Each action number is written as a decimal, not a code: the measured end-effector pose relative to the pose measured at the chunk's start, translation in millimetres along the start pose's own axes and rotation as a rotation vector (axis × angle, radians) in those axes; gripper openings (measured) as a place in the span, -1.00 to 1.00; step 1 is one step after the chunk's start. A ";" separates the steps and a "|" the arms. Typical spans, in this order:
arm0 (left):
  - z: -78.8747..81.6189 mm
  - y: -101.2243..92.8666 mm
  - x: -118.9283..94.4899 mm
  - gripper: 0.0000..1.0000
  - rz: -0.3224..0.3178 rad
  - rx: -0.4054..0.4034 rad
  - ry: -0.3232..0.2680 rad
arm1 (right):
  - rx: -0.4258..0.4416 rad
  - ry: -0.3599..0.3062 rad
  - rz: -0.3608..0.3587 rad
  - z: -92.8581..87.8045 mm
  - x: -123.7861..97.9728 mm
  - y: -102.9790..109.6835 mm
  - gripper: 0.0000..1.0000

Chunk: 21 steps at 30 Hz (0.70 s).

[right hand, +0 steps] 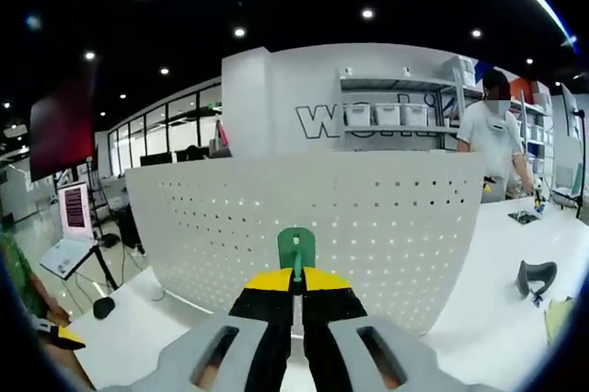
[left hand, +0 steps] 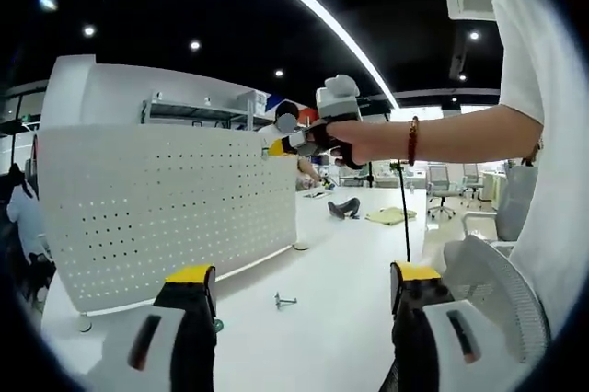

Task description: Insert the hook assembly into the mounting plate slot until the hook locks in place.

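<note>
so my right gripper (right hand: 296,283) clamps the green hook (right hand: 296,249), aimed at the pegboard (right hand: 368,226) holes; left gripper (left hand: 299,274) hangs open, spare

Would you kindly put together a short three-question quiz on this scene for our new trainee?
1. True or false: the right tool is shut on the green hook.
2. Multiple choice: what lies on the table between the left tool's jaws? A) a small metal hook B) a laptop C) a mug
3. Fill in: the green hook is held in front of the white ______.

Key
1. True: the yellow-tipped jaws close on its stem.
2. A.
3. Perforated mounting plate, standing upright on the table.
</note>
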<state>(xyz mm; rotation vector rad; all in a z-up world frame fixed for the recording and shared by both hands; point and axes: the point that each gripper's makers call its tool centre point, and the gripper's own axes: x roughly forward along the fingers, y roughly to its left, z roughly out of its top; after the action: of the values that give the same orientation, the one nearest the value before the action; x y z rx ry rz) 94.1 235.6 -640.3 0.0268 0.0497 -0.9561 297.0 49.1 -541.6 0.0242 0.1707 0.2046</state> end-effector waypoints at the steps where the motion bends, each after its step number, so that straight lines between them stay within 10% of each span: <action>1: -0.9 -0.4 0.0 0.61 -0.003 0.001 0.003 | -0.003 0.000 0.000 0.8 1.1 0.0 -0.98; 21: -3.7 4.6 -0.7 0.63 -0.012 0.001 0.012 | 0.013 -0.033 -0.051 21.8 20.8 -13.2 -0.98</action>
<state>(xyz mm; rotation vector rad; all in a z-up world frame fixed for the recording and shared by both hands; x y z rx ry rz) 97.4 239.0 -644.0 0.0330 0.0605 -0.9679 323.5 40.2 -524.1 0.0360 0.1400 0.1525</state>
